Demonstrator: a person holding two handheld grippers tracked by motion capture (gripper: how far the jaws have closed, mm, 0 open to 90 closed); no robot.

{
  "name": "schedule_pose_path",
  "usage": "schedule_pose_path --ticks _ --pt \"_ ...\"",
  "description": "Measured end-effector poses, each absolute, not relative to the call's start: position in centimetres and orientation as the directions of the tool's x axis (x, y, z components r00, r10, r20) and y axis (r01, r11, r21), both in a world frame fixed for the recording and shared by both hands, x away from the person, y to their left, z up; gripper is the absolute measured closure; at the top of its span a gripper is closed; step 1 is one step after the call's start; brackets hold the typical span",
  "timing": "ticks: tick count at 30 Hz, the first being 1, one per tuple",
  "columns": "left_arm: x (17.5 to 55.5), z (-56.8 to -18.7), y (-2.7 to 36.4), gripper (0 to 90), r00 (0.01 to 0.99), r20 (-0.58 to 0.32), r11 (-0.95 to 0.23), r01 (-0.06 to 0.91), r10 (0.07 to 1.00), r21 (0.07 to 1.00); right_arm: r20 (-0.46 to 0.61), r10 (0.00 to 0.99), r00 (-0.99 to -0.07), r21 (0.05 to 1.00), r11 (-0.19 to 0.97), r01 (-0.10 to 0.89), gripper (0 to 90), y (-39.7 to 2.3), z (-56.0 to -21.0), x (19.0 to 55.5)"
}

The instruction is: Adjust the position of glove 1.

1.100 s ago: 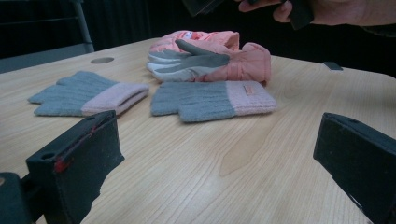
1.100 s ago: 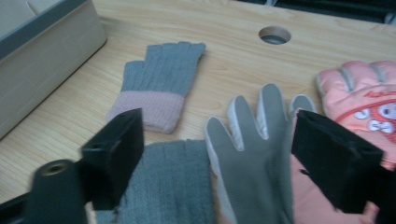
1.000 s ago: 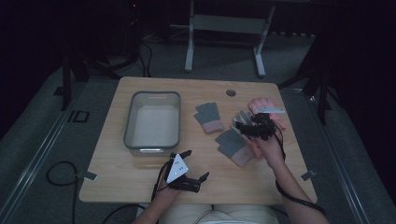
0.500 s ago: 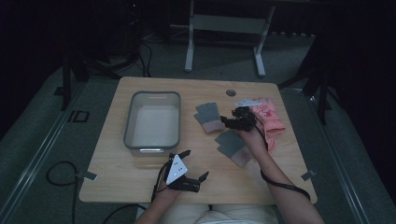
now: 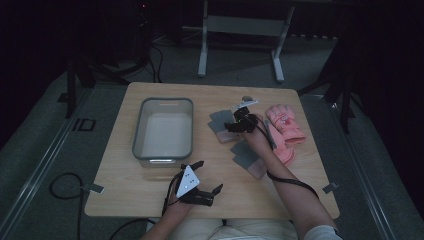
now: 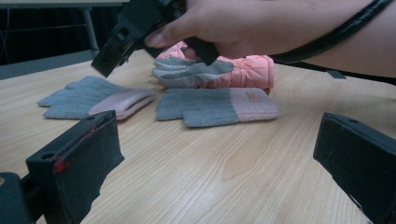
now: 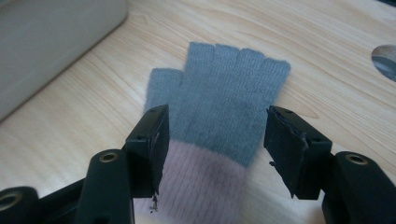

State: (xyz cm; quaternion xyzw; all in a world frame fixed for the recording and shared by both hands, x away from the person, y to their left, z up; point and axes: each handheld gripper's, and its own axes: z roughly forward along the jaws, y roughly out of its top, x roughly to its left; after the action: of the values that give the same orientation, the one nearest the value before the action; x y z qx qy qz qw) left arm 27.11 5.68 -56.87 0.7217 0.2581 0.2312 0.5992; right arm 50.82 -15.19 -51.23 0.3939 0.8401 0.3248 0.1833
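Note:
Two grey knit gloves with pink cuffs lie on the wooden table (image 5: 150, 195): a far one (image 5: 221, 125) and a nearer one (image 5: 247, 156). My right gripper (image 5: 231, 126) hovers low over the far glove (image 7: 224, 98). Its jaws (image 7: 215, 135) have just been closing and stand open on either side of the glove where grey meets pink, with the pads off the fabric. My left gripper (image 5: 209, 176) rests near the table's front edge. It is wide open (image 6: 210, 154) and holds nothing. From there both knit gloves (image 6: 93, 95) (image 6: 210, 105) show ahead.
A grey plastic bin (image 5: 162, 130) (image 7: 46, 37) stands left of the gloves. A pair of pink padded gloves (image 5: 286, 131) (image 6: 247, 70) lies to the right, partly under the right forearm. A dark round hole (image 5: 246, 98) sits in the tabletop behind the gloves.
My right gripper has moved left from the pink padded gloves to the far knit glove and dropped lower. My left gripper has stayed where it was.

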Motion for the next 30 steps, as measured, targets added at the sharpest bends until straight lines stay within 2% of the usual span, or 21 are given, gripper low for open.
schedule_pose_path --ticks 5,11,18,21,25,30 --pt "27.0 -56.9 5.7 0.2 0.755 0.030 -0.148 0.088 0.655 0.985 -0.034 0.771 -0.636 0.684 0.482 0.547 42.5 -14.3 -52.2 52.0" --pt "26.9 -56.9 5.6 0.2 0.747 0.043 -0.155 0.081 0.664 0.985 -0.072 0.764 -0.641 0.662 0.518 0.542 47.8 -13.6 -53.2 53.0" --pt "27.0 -56.9 5.7 0.2 0.741 0.034 -0.148 0.088 0.670 0.985 -0.042 0.769 -0.638 0.631 0.515 0.580 50.7 -13.6 -54.5 53.5" --pt "26.8 -56.9 5.6 0.2 0.738 0.049 -0.156 0.077 0.674 0.985 -0.047 0.775 -0.630 0.628 0.513 0.585 55.2 -13.4 -54.4 53.5" --pt "26.8 -56.9 5.5 0.2 0.734 0.057 -0.163 0.073 0.676 0.984 -0.043 0.786 -0.617 0.621 0.505 0.599 70.5 -12.9 -54.3 53.2" --pt "26.8 -56.9 5.6 0.2 0.734 0.054 -0.163 0.078 0.677 0.984 0.018 0.807 -0.591 0.611 0.459 0.645 75.9 -12.8 -54.1 53.1"
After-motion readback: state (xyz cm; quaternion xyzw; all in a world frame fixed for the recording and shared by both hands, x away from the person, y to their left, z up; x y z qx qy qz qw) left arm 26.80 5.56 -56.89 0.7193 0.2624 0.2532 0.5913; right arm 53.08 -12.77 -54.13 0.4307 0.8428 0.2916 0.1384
